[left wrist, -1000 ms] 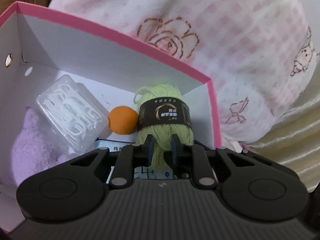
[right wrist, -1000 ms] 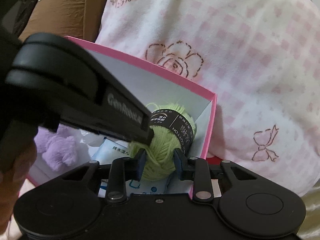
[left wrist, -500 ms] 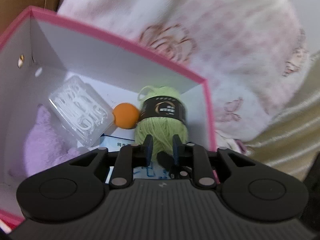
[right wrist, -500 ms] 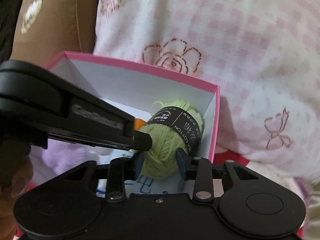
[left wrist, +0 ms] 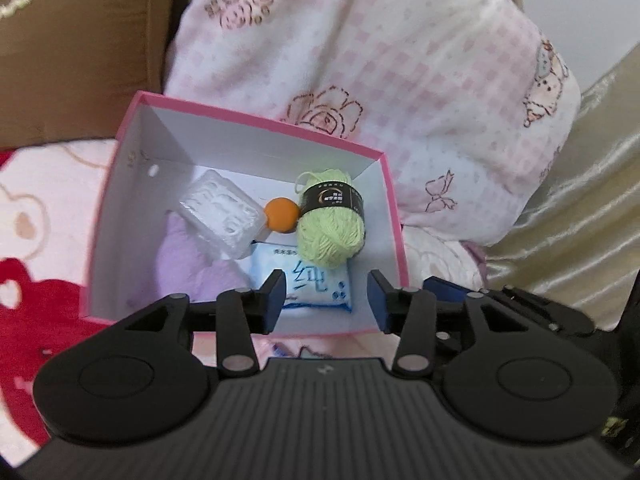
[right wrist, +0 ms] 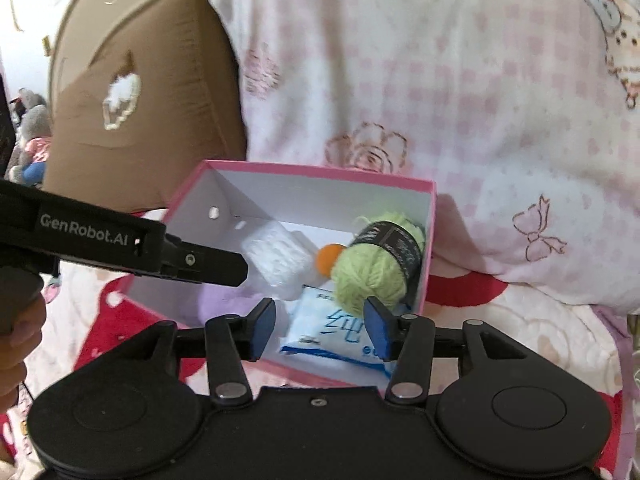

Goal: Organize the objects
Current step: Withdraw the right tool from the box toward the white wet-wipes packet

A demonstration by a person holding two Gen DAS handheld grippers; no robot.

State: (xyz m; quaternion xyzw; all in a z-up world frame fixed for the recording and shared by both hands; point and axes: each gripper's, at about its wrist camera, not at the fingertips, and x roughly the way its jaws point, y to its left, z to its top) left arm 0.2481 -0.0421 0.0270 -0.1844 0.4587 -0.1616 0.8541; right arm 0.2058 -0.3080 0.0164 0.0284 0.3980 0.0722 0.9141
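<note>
A pink box (left wrist: 248, 120) (right wrist: 320, 169) with white inner walls sits on the bed. Inside lie a green yarn ball (left wrist: 330, 220) (right wrist: 370, 272) with a black band, an orange ball (left wrist: 282, 215) (right wrist: 330, 258), a clear plastic case (left wrist: 222, 212) (right wrist: 276, 258), a purple plush (left wrist: 188, 264) and a blue-white wipes pack (left wrist: 308, 284) (right wrist: 340, 332). My left gripper (left wrist: 326, 300) hovers above the box's near edge, jaws opening, nothing between them. My right gripper (right wrist: 320, 326) also hangs above the box, jaws opening and empty. The left gripper (right wrist: 224, 266) shows from the side in the right wrist view.
A pink-checked pillow (left wrist: 400, 80) (right wrist: 440, 80) presses against the box's far side. A brown cardboard box (right wrist: 140, 100) stands at the back left. A red and pink blanket (left wrist: 36, 200) covers the bed. Shiny cream fabric (left wrist: 580, 200) lies at right. A hand (right wrist: 16, 340) holds the left gripper's handle.
Both grippers let go of the green yarn ball, opened, and rose back from the box. The yarn now rests in the box's right corner.
</note>
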